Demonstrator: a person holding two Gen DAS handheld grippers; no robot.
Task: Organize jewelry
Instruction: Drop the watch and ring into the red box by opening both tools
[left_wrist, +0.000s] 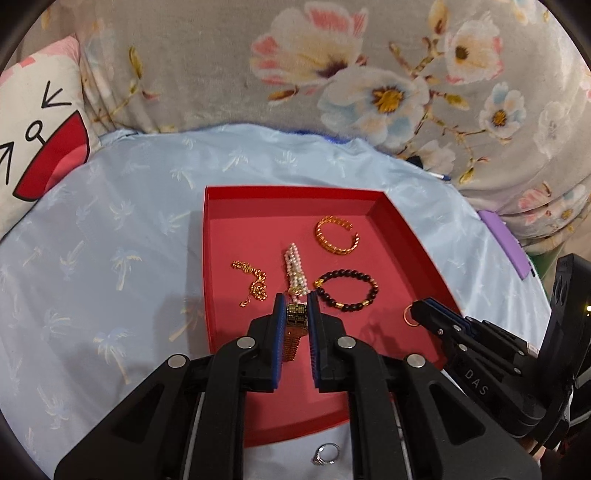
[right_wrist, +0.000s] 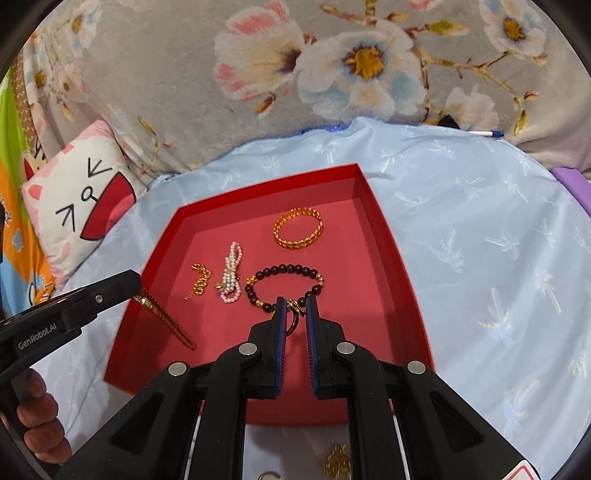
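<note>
Left gripper (left_wrist: 296, 308) fingers clamp a gold watch (left_wrist: 295, 325) over the red tray (left_wrist: 295, 194); right gripper (right_wrist: 294, 312) fingers pinch a ring (right_wrist: 291, 325).

left gripper (left_wrist: 296, 314): black plastic frame, blue ribbed pads, round silver screws; white "GenRobot.AI" on side
right gripper (right_wrist: 294, 314): same black frame, blue pads, silver screws; white "DAS" on body
hand (right_wrist: 35, 413): bare skin, fingers around black handle
</note>
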